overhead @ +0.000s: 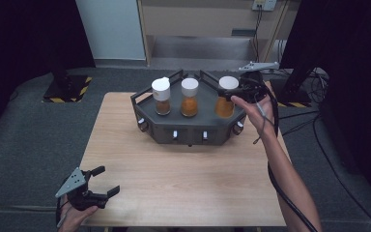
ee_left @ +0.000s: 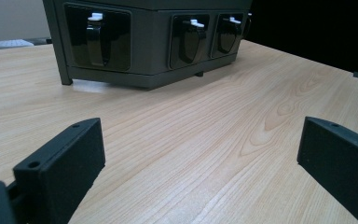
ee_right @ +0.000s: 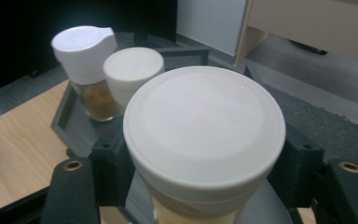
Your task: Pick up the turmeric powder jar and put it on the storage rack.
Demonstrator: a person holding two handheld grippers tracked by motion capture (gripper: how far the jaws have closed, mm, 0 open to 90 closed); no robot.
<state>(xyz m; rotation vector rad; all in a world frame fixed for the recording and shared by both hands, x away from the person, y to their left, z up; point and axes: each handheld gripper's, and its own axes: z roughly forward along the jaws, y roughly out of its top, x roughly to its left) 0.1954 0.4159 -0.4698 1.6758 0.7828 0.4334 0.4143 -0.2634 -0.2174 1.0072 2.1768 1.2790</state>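
Item 1: the right hand-held gripper, black, 2-jawed. We hold it at the far right of the dark grey, 6-sided metal rack, jaws clamped on the white screw lid of the rightmost clear jar of orange powder. In the right gripper view the lid sits squarely between the black jaws, 1 on each side, so the grip is on the widest, firmest part rather than on the smooth jar body; we judge this keeps the jar upright for lifting or setting down. Whether its base rests on the rack or hangs just above it, we cannot tell.

Item 2: the middle clear jar with orange powder and a flat white cap. It stands upright in the rack, apart from item 1.

Item 3: the left clear jar with brown spice and a white flip-top cap. It stands upright beside item 2, near the rack's left rail.

Item 4: the left hand-held gripper. We keep it low at the near left corner of the light wooden table, jaws spread wide with nothing between them, well apart from the rack; we judge it parked to leave the working side free.
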